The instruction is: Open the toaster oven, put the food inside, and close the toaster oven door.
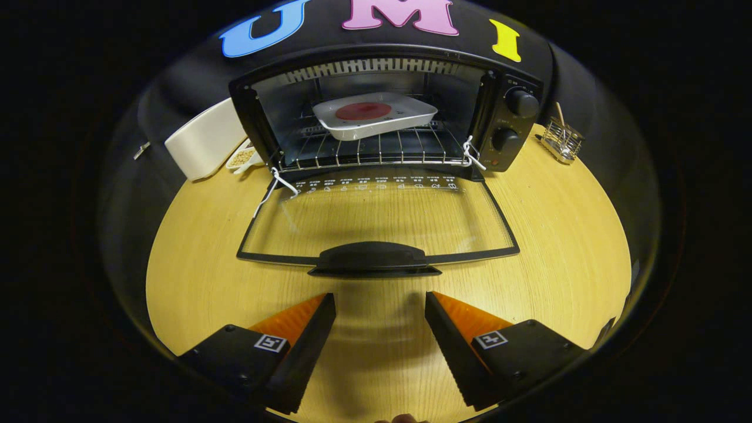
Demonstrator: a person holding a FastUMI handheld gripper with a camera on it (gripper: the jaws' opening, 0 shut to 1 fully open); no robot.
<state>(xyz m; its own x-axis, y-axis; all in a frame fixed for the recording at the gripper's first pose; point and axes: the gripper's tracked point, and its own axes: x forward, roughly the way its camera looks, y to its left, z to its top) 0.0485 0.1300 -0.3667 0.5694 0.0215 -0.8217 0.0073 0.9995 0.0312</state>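
**Oven door down, tray already on the rack**

At the bottom of the frame the gripper (pixel 380 305) hangs over the wooden table (pixel 564 247) with its two fingers spread wide apart and nothing between them but bare tabletop. Each finger body carries a small square black-and-white marker tag; it is a pattern, not writing.

Just ahead of the fingertips, at centre frame, is the dark handle (pixel 373 258) of the toaster oven door (pixel 379 220). The glass door lies folded fully down, flat toward the table, and the wood shows through it. Along its hinge edge runs a row of small white icons with captions, too small to read. White cords (pixel 276 185) are tied at both hinge corners.

Beyond the door, upper centre, the toaster oven (pixel 385 114) stands open. On its wire rack (pixel 376 150) sits a white tray (pixel 376 114) holding a round red piece of food (pixel 363 110).

Two black knobs (pixel 514 120) are stacked on the oven's right panel; the markings around them are illegible.

Upper left of the oven is a white box (pixel 205 138), with a small dish of pale beans (pixel 244 157) beside it. Upper right, a small wire holder (pixel 562 141) rests on the table.
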